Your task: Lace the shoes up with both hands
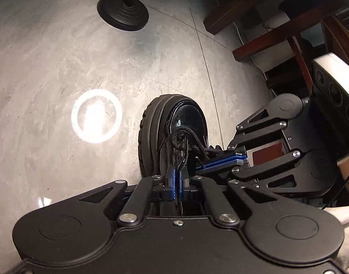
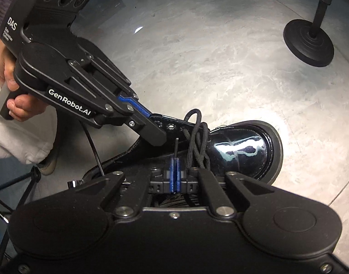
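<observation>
Right gripper [image 2: 175, 159]: jaws clenched on the stiff tip of a lace [image 2: 175, 148]. The tip stands straight out ahead of the jaws, roughly along the line they point.

Left gripper [image 2: 156, 139]: jaws closed on the eyelet flap [image 2: 172, 125] of the shoe [image 2: 238, 148], ahead and to the left of the right jaws. In the left wrist view a dark strip runs back between its pads [image 1: 173, 178]; whether that strip is flap edge or lace cannot be told.

The shoe lies on the floor [image 2: 197, 57] directly beyond both sets of jaws. Its long axis runs away from them, toe farthest. Loose lace loops [image 2: 196, 134] lie between the flap and the toe cap.

The coming move likely depends on one relation: the held tip sits just below and short of the row of eyelets. The right gripper holds the tip and is the nearer to them. The left gripper steadies the flap.
</observation>
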`<act>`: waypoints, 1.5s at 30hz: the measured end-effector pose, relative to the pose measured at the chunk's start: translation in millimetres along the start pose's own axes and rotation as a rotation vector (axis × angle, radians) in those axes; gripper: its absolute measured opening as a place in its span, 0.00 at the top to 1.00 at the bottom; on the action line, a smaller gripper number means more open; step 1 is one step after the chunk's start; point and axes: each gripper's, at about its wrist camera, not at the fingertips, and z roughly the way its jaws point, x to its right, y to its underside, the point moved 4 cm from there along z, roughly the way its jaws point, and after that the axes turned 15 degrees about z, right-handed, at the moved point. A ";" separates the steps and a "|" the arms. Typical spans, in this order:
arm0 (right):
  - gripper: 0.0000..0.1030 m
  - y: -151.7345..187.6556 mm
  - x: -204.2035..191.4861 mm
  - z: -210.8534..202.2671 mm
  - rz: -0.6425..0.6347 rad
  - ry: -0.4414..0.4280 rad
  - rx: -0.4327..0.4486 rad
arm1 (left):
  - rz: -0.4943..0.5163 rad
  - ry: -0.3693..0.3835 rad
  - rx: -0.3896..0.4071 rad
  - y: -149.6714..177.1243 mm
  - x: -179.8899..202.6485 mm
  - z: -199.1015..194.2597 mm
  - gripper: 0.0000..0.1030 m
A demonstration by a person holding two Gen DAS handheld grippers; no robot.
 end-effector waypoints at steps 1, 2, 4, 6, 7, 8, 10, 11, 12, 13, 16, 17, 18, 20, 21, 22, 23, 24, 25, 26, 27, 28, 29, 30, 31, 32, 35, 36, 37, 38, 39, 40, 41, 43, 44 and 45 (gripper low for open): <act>0.97 -1.6 0.5 2.0 -0.011 -0.007 -0.026 | 0.034 -0.016 -0.009 -1.2 3.8 0.5 0.97; 0.97 -3.2 0.9 3.9 -0.023 -0.014 -0.053 | 0.065 -0.032 -0.018 -2.6 7.3 1.0 0.97; 0.97 -7.4 -1.6 8.4 -0.052 -0.025 -0.084 | 0.155 -0.074 -0.033 -4.9 17.4 1.5 0.97; 0.97 -7.7 -2.7 10.8 -0.068 -0.012 -0.080 | 0.262 -0.123 -0.048 -5.4 29.2 2.4 0.96; 0.97 -8.5 -2.5 10.9 -0.066 -0.013 -0.076 | 0.316 -0.147 -0.057 -5.5 35.2 3.1 0.96; 0.97 -8.7 -2.4 11.0 -0.063 -0.015 -0.076 | 0.368 -0.170 -0.067 -5.7 41.2 4.1 0.96; 0.97 -8.9 -1.6 9.3 -0.072 -0.014 -0.068 | 0.448 -0.206 -0.083 -4.9 51.0 6.6 0.96; 0.97 -9.5 -1.4 8.6 -0.072 -0.015 -0.066 | 0.483 -0.224 -0.090 -4.7 55.6 8.0 0.96; 0.97 -10.6 -0.5 7.2 -0.071 -0.014 -0.059 | 0.506 -0.236 -0.094 -4.6 58.9 9.4 0.96; 0.97 -12.0 1.1 5.4 -0.072 -0.009 -0.048 | 0.534 -0.251 -0.098 -3.7 62.6 11.0 0.96; 0.97 -8.6 -0.6 -4.9 -0.076 -0.014 -0.037 | 0.572 -0.270 -0.104 -1.4 67.3 11.6 0.96; 0.97 -8.3 -1.2 -5.2 -0.084 -0.014 -0.041 | 0.571 -0.270 -0.105 -1.4 67.3 11.7 0.96; 0.97 -8.0 -1.8 -5.4 -0.092 -0.015 -0.044 | 0.564 -0.269 -0.105 -1.6 66.6 11.6 0.96; 0.97 -6.3 -4.4 -5.2 -0.102 -0.018 -0.053 | 0.557 -0.269 -0.106 -2.0 65.6 11.2 0.96; 0.97 -6.7 -5.2 -5.1 -0.104 -0.017 -0.051 | 0.564 -0.272 -0.107 -2.0 65.9 11.6 0.96; 0.97 -7.2 -5.9 -5.0 -0.106 -0.016 -0.050 | 0.574 -0.277 -0.107 -1.8 66.6 12.1 0.96; 0.97 -8.0 -6.0 -5.3 -0.105 -0.017 -0.048 | 0.588 -0.282 -0.108 -1.4 68.1 12.6 0.96; 0.97 -8.9 -6.1 -5.6 -0.103 -0.017 -0.046 | 0.592 -0.285 -0.108 -1.3 69.0 12.7 0.96; 0.97 -11.0 -5.5 -5.0 -0.099 -0.010 -0.042 | 0.586 -0.284 -0.108 -1.6 68.5 12.6 0.96; 0.97 -11.5 -5.1 -4.7 -0.098 -0.010 -0.040 | 0.577 -0.280 -0.108 -2.0 67.5 12.2 0.96; 0.97 -12.0 -4.7 -4.3 -0.097 -0.009 -0.038 | 0.572 -0.280 -0.108 -2.0 67.3 11.8 0.96; 0.97 -12.4 -4.8 -3.9 -0.095 -0.011 -0.036 | 0.572 -0.281 -0.109 -2.0 67.5 11.6 0.96; 0.97 -12.4 -5.0 -3.6 -0.094 -0.011 -0.036 | 0.578 -0.284 -0.109 -1.8 68.2 11.7 0.96; 0.97 -11.8 -5.3 -3.3 -0.096 -0.012 -0.039 | 0.571 -0.280 -0.109 -2.1 67.5 11.8 0.96; 0.97 -11.2 -5.5 -3.0 -0.098 -0.012 -0.041 | 0.537 -0.264 -0.107 -3.5 64.1 11.3 0.96; 0.97 -11.2 -4.9 -1.8 -0.091 -0.011 -0.039 | 0.484 -0.242 -0.106 -5.4 58.4 10.3 0.96; 0.97 -13.0 -0.1 -3.8 -0.065 -0.019 -0.034 | 0.321 -0.175 -0.104 -9.0 39.4 7.5 0.96; 0.97 -13.7 0.9 -4.0 -0.061 -0.020 -0.033 | 0.272 -0.155 -0.104 -9.6 33.9 6.9 0.96; 0.97 -14.2 1.3 -3.3 -0.059 -0.022 -0.032 | 0.221 -0.134 -0.104 -10.2 28.4 6.2 0.96; 0.97 -13.9 0.4 -3.4 -0.064 -0.023 -0.034 | 0.191 -0.122 -0.104 -10.6 25.3 5.7 0.96; 0.97 -13.6 -0.5 -3.4 -0.069 -0.025 -0.035 | 0.180 -0.116 -0.104 -10.9 24.2 5.6 0.96; 0.97 -13.3 -1.4 -3.5 -0.073 -0.027 -0.037 | 0.169 -0.110 -0.104 -11.1 23.5 5.6 0.96; 0.97 -13.4 -1.6 -3.3 -0.071 -0.030 -0.039 | 0.158 -0.103 -0.104 -11.3 22.9 5.6 0.96; 0.97 -13.9 -1.8 -2.9 -0.073 -0.027 -0.038 | 0.146 -0.098 -0.104 -11.3 21.8 5.5 0.96; 0.97 -14.3 -1.5 -2.5 -0.069 -0.025 -0.039 | 0.142 -0.097 -0.104 -11.2 21.2 5.3 0.96; 0.97 -14.5 -0.9 -1.6 -0.069 -0.023 -0.044 | 0.140 -0.096 -0.103 -11.0 20.6 5.2 0.96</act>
